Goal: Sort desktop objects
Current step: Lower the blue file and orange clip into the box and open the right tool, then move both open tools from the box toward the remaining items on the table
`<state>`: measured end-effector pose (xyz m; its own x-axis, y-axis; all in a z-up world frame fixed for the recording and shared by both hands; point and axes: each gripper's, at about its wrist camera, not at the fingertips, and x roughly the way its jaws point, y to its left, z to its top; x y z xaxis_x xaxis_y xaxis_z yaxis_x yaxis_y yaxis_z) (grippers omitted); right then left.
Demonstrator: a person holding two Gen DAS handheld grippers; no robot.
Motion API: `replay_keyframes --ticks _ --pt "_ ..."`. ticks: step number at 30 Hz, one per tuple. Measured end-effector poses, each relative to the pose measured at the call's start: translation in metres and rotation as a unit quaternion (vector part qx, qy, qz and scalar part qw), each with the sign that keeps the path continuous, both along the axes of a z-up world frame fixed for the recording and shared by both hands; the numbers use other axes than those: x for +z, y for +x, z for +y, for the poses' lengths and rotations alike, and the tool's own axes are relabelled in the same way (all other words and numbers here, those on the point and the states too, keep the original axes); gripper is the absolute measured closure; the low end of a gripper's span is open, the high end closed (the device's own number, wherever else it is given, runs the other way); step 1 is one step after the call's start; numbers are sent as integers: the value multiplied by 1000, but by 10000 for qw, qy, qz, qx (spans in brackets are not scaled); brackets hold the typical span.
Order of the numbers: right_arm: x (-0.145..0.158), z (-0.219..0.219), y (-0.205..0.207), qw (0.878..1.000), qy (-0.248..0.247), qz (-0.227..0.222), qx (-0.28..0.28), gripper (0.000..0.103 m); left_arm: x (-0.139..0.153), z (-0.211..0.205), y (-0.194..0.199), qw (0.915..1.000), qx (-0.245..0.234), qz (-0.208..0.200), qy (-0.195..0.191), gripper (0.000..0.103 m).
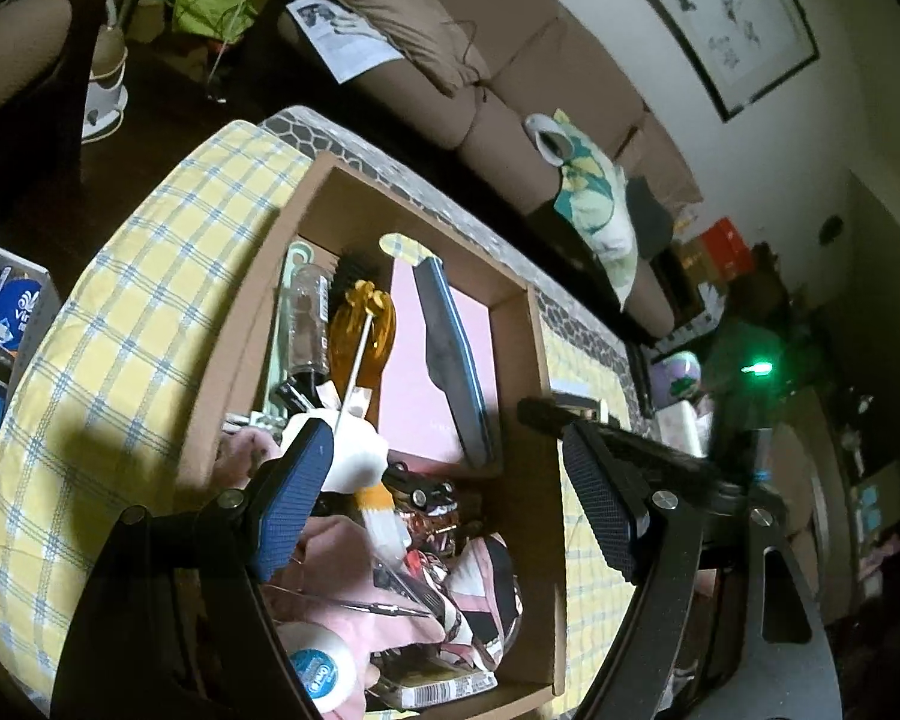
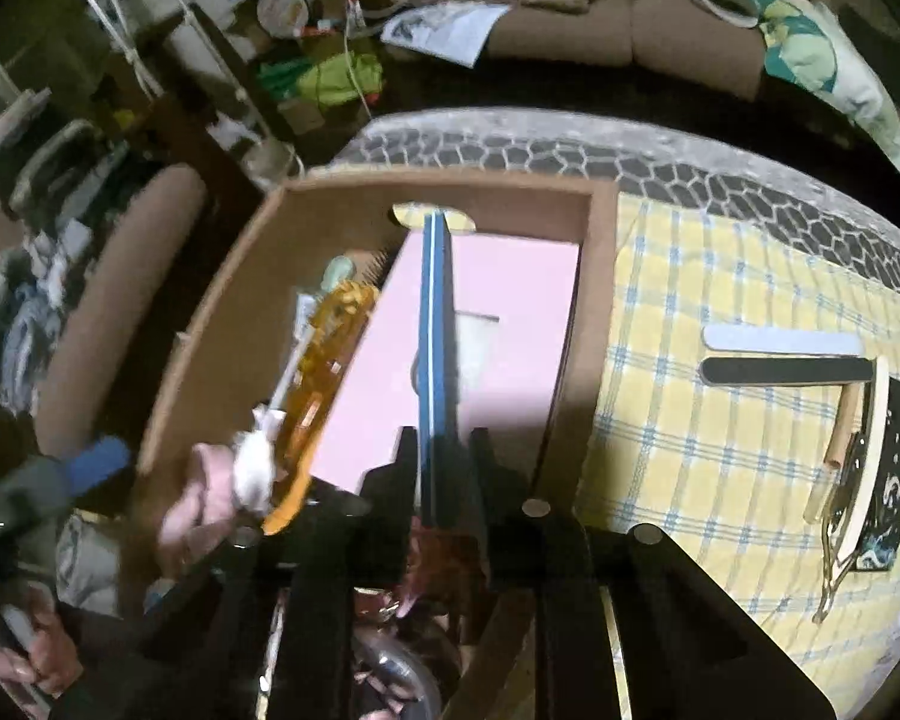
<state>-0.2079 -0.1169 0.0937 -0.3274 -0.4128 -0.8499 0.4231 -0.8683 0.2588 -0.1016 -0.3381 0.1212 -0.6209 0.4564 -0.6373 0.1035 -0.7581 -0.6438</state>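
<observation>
A cardboard box (image 1: 354, 192) sits on a yellow checked cloth (image 1: 120, 300). It holds a pink box (image 1: 426, 360), an amber hair clip (image 1: 360, 336), a clear bottle (image 1: 306, 318) and clutter. My left gripper (image 1: 444, 504) is open over the box, its left finger by a white fluffy stick toy (image 1: 354, 456). My right gripper (image 2: 441, 468) is shut on a blue nail file (image 2: 435, 360) that stands edge-up over the pink box (image 2: 510, 324). The file also shows in the left wrist view (image 1: 450, 360).
On the cloth to the right lie a pale nail file (image 2: 780, 339), a black nail file (image 2: 786, 372), a wooden stick (image 2: 837, 438) and a dark patterned card (image 2: 888, 480). A brown sofa (image 2: 630, 30) stands behind the table. Floor clutter lies at the left.
</observation>
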Motion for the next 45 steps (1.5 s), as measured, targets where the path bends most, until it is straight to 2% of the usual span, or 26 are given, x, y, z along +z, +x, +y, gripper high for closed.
replay_keyframes --ticks 1,2,3,7,12,16,20,25,26,28,30,32,33,36,37,38,39,40,42,44,45 --pt "3 4 1 10000 -56 44 -30 57 1 2 0 10000 -11 7 -39 13" --pt "8 9 6 9999 -109 126 -39 41 3 7 1 9999 -28 43 -116 7" --pt "14 16 11 9996 -104 246 -41 35 5 10 2 9998 -48 75 -157 1" --pt "28 53 32 9977 22 629 -256 20 9 30 2 9988 -246 88 -421 0" --pt "30 117 56 9928 92 864 -819 14 17 68 6 9954 -519 225 -772 0" --pt "20 168 74 9878 107 885 -1277 14 26 105 13 9898 -824 444 -1071 0" --pt "7 214 90 9812 254 940 -1666 13 28 151 16 9807 -1261 538 -1391 0" --pt "-14 275 102 9679 -108 840 -2368 13 23 209 7 9673 -1692 512 -1820 0" --pt "-17 287 105 9646 -244 842 -2486 13 23 222 2 9619 -1766 503 -2027 0" --pt "-23 304 109 9595 -501 831 -2646 13 25 250 -13 9439 -1991 568 -2574 0" --pt "-28 318 106 9580 -598 827 -2678 13 23 282 -33 9156 -2274 625 -3256 0" --pt "-32 326 100 9584 -589 799 -2678 13 16 306 -55 8918 -2518 580 -3713 0" --pt "-33 330 94 9595 -604 794 -2635 13 9 320 -71 8764 -2634 521 -3999 2" --pt "-31 337 74 9633 -562 868 -2476 13 -9 346 -106 8526 -2834 362 -4375 10" --pt "-30 338 66 9647 -553 884 -2420 13 -16 356 -119 8419 -2901 320 -4539 10" --pt "-29 340 57 9661 -555 896 -2358 13 -23 361 -125 8350 -2943 302 -4640 10" --pt "-28 341 46 9674 -534 910 -2304 13 -32 372 -136 8206 -3056 307 -4819 10" --pt "-27 341 35 9688 -512 918 -2244 13 -38 377 -141 8138 -3108 306 -4902 10" --pt "-26 341 8 9715 -536 909 -2123 13 -54 391 -155 7918 -3260 324 -5155 11" --pt "-29 341 -15 9725 -719 847 -2046 16 -66 398 -166 7738 -3372 342 -5351 16" --pt "-31 340 -24 9726 -767 815 -2036 21 -76 399 -173 7642 -3431 280 -5455 23"
